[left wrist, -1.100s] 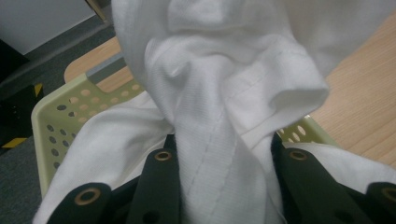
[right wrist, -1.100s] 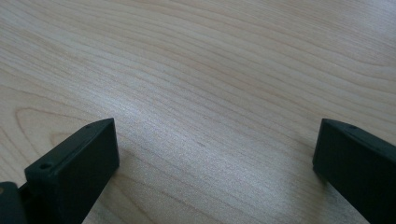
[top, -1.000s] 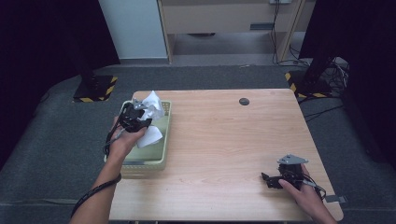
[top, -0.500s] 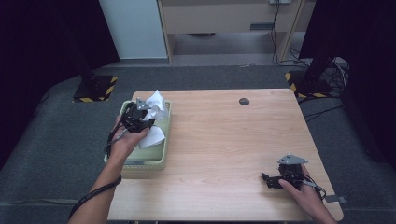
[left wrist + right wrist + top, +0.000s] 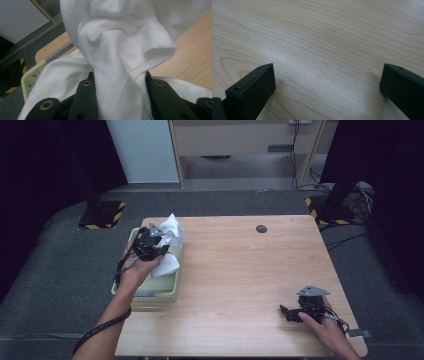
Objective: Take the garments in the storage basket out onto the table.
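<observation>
No brand, label or writing can be read on anything here. The left claw [image 5: 159,239] is clamped on a bunched white cloth [image 5: 120,57], lifted above the pale green basket [image 5: 150,292] at the worktop's [image 5: 240,270] nine o'clock edge. The right claw [image 5: 327,82] rests at five o'clock, jaws wide apart and empty over bare wood.

table [image 5: 240,270]: bare wood | dark round disc [image 5: 261,228]: far edge, alone

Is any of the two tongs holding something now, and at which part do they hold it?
The left tongs hold the white cloth by a bunched fold, above the pale green tray. The right tongs are open on the table, holding nothing.
</observation>
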Available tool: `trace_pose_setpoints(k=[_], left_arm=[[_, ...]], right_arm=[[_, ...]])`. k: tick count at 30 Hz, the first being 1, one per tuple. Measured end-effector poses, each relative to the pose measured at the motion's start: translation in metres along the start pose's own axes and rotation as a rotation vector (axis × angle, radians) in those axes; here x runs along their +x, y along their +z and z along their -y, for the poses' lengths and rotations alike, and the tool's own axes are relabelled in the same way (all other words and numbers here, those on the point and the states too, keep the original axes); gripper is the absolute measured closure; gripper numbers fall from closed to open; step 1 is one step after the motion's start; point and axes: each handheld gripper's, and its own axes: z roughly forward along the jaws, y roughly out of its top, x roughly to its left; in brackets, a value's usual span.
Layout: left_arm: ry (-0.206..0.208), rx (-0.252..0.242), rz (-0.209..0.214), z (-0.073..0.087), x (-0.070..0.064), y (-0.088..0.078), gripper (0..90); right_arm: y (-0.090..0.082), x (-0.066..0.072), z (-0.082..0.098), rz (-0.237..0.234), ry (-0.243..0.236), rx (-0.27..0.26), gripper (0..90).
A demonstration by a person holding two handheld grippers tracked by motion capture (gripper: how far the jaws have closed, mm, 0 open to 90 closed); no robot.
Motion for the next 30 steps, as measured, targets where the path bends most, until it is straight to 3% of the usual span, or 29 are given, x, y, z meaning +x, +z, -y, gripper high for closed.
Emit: trace_pose_setpoints(k=[15,23,30], left_arm=[[0.032,-0.009,0.006,-0.014,-0.011,-0.012,69.8],[0.041,-0.033,0.04,-0.025,-0.024,-0.015,69.8],[0.087,-0.042,0.054,-0.039,-0.039,-0.018,69.7]], right_arm=[[0.0,0.0,0.0,0.0,0.0,0.0,0.4],[0.0,0.0,0.0,0.0,0.0,0.0,0.4],[0.0,0.0,0.0,-0.001,-0.001,0.0,0.4]])
